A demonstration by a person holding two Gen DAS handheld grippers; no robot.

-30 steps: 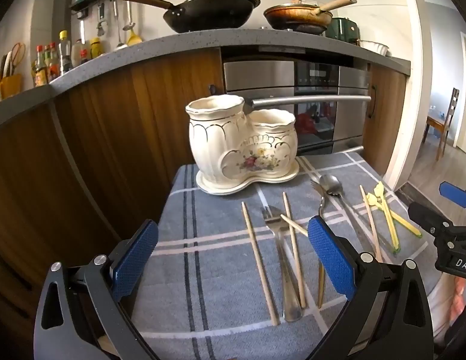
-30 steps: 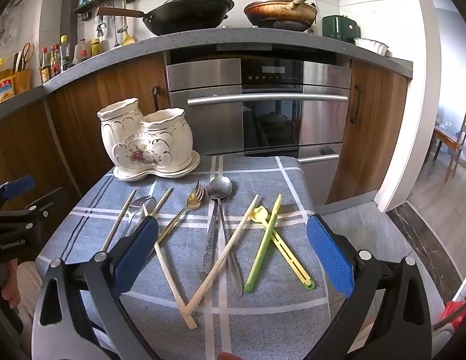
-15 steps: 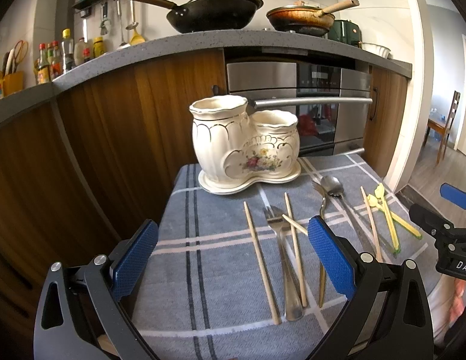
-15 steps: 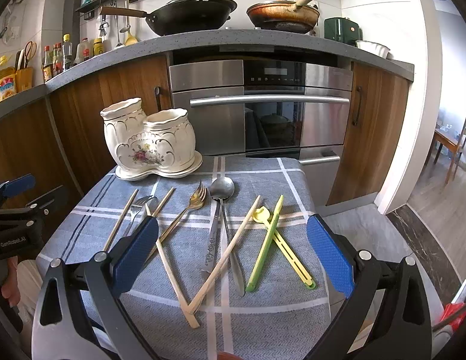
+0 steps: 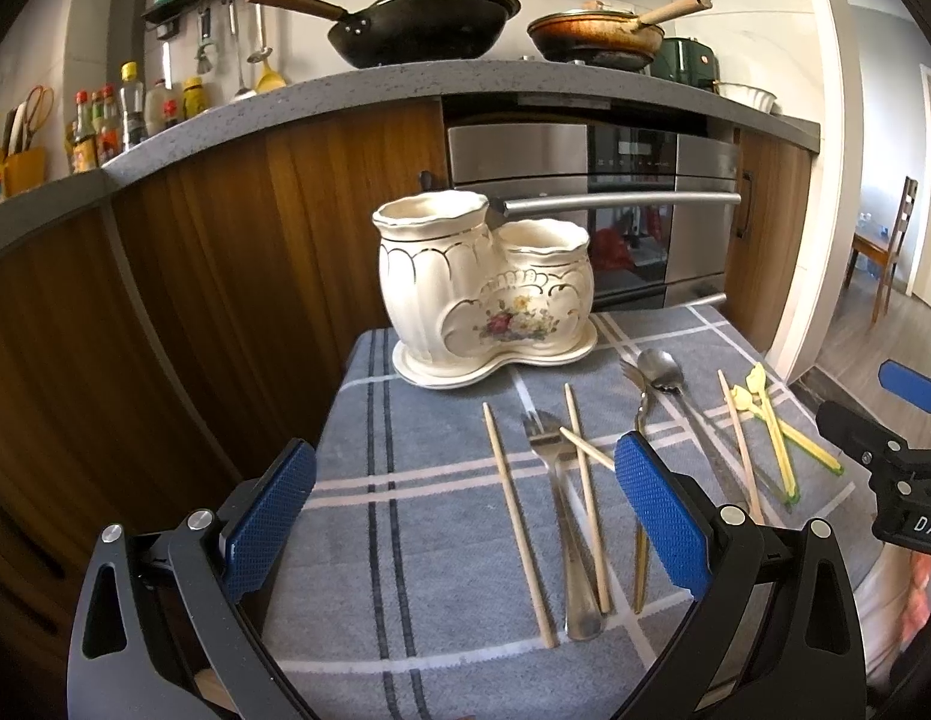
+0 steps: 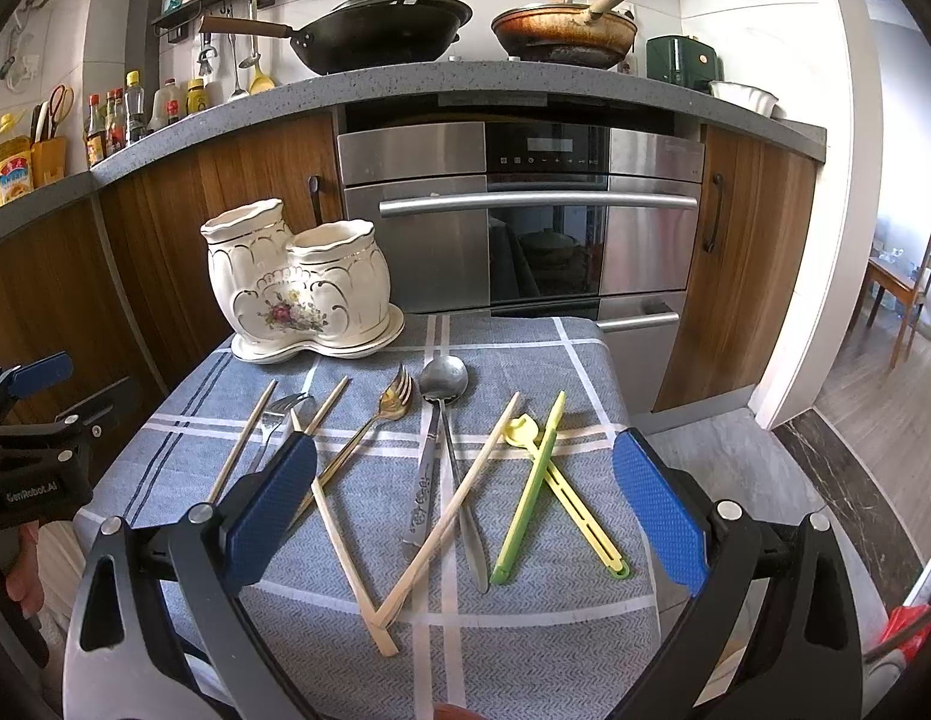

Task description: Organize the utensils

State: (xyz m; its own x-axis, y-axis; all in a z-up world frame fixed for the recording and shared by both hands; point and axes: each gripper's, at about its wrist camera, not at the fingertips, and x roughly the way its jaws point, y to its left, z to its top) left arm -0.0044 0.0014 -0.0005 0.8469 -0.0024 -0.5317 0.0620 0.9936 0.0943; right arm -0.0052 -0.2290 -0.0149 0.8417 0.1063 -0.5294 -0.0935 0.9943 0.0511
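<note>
Here: left hand-held gripper w/ blue pads spread wide, nothing held, hovering over grey plaid-cloth tabletop. Right hand-held gripper likewise wide open, empty. Cream two-pot ceramic utensil holder w/ floral print upright at far left of cloth. Loose on cloth in front: wooden chopsticks, silver fork, gold fork, steel spoon, yellow-green plastic spoon & chopstick. Some crossing, touching.
</note>
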